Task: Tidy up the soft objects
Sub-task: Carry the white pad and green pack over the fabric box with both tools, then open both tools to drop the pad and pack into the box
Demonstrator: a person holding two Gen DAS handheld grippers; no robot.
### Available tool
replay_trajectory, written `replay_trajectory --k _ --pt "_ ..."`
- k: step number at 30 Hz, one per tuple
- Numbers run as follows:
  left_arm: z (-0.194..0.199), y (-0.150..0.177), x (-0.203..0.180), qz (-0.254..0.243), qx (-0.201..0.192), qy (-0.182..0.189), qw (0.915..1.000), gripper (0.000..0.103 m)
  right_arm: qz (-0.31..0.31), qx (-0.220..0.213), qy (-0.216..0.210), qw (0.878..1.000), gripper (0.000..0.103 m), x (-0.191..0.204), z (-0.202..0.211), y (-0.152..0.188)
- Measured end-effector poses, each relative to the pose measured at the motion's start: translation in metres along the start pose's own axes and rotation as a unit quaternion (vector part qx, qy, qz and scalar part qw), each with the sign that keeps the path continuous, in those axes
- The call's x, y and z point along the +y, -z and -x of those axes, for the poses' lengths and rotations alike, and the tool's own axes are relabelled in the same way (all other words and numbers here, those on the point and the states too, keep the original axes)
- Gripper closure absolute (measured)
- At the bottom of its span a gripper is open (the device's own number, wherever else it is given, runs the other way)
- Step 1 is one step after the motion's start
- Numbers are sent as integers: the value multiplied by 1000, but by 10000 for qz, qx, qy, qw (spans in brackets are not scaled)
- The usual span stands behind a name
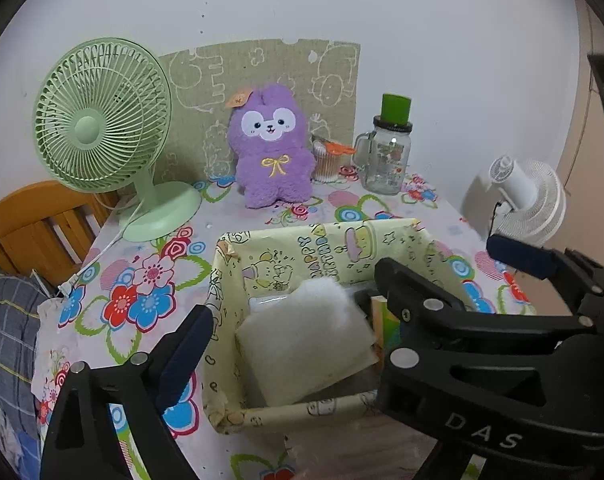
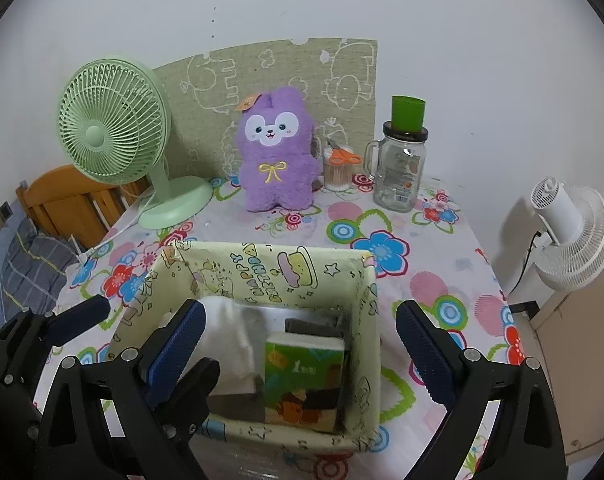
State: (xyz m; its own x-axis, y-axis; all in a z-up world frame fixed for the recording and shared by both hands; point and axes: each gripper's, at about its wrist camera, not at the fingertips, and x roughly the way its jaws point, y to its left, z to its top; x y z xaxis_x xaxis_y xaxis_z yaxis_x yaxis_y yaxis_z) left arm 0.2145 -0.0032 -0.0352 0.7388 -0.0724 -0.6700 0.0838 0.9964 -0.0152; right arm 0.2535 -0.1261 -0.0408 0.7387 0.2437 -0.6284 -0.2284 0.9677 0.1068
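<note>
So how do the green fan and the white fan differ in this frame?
The green fan stands on the flowered tablecloth, left of the purple plush; the white fan stands off the table to the right. The green fan shows its front grille towards the camera; the white fan shows its motor housing and side. The green fan has a round base on a stalk; the white fan's base is out of view. Both have round wire-style cages.

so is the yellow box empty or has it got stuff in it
Not empty. The yellow box holds a white fluffy pad on one side and a green tissue pack on the other, with darker items beneath that I cannot identify.
</note>
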Motion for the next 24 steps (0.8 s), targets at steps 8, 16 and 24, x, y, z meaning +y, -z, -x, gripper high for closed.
replay_trajectory --k 8,16,24 --pt "25 7 -8 -98 -174 46 9998 2 -124 -63 -112 9998 5 -2 25 8" --pt "49 14 -14 -161 -302 73 9994 2 -135 -164 -130 9997 5 0 49 15" --pt "67 25 -18 -142 -374 140 9991 2 -88 -283 -111 9995 5 4 71 24"
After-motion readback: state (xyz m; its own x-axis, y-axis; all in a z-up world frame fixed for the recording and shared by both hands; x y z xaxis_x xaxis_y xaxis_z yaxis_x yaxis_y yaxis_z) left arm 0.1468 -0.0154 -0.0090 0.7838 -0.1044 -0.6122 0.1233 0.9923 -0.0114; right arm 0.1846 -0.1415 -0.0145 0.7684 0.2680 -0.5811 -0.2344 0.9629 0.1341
